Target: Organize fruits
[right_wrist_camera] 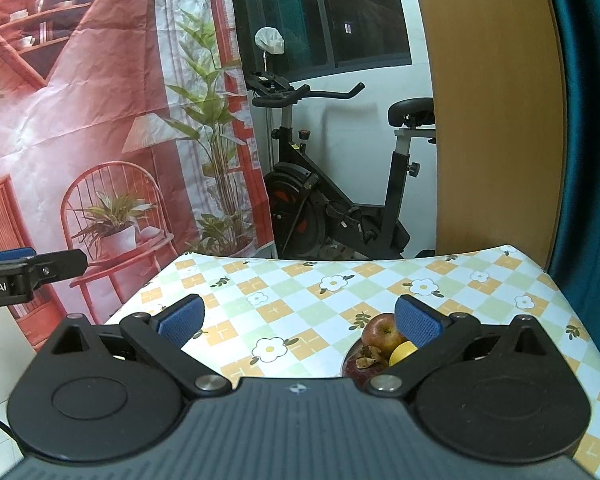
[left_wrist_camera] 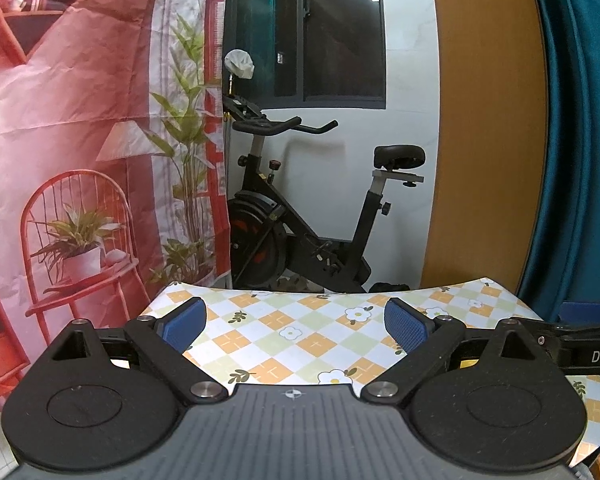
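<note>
In the right wrist view a red apple (right_wrist_camera: 380, 334), a yellow fruit (right_wrist_camera: 403, 353) and a dark red fruit with a dry brown crown (right_wrist_camera: 366, 364) lie together on a plate (right_wrist_camera: 346, 362), partly hidden under my right finger. My right gripper (right_wrist_camera: 300, 320) is open and empty above the checked tablecloth (right_wrist_camera: 300, 300), the fruits just inside its right finger. My left gripper (left_wrist_camera: 296, 320) is open and empty over the same cloth (left_wrist_camera: 300, 328); no fruit shows in the left wrist view.
An exercise bike (left_wrist_camera: 300, 220) stands behind the table's far edge, beside a red printed backdrop (left_wrist_camera: 80, 160), a wooden panel (left_wrist_camera: 488, 140) and a teal curtain (left_wrist_camera: 580, 140). The other gripper shows at the right edge of the left wrist view (left_wrist_camera: 580, 344) and at the left edge of the right wrist view (right_wrist_camera: 20, 272).
</note>
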### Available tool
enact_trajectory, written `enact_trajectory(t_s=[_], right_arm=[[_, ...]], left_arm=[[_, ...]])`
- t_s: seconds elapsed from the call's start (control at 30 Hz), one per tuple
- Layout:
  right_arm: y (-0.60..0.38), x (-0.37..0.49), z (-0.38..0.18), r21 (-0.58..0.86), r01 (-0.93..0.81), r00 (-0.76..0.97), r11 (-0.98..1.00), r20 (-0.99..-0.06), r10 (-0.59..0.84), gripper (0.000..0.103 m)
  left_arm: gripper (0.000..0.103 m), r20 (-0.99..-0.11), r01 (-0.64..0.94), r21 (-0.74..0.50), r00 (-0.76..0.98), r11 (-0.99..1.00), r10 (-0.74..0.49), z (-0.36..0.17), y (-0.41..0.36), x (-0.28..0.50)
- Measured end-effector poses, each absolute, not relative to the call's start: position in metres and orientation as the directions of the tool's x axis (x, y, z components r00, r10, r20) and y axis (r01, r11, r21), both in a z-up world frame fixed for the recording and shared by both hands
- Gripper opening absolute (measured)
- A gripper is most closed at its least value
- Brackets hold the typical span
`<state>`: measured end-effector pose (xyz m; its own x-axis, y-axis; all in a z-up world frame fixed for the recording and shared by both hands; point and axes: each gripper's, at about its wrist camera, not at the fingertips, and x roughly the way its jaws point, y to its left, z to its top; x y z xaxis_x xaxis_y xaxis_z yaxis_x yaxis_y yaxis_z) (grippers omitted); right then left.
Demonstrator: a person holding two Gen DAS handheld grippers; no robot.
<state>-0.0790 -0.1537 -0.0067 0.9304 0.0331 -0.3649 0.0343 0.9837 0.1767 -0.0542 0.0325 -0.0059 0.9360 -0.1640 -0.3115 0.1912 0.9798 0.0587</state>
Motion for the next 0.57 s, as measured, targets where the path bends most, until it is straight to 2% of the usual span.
enact_trajectory(t_s=[0.57], right_arm=[[-0.1572, -0.0846, -0.0043, 0.175, 0.034, 0.933, 0.984, -0.359, 0.032, 0.103]], left_arm=[[0.098, -0.296, 0.205, 0.055, 0.938, 0.977, -0.18, -0.0033, 0.036, -0.0568]])
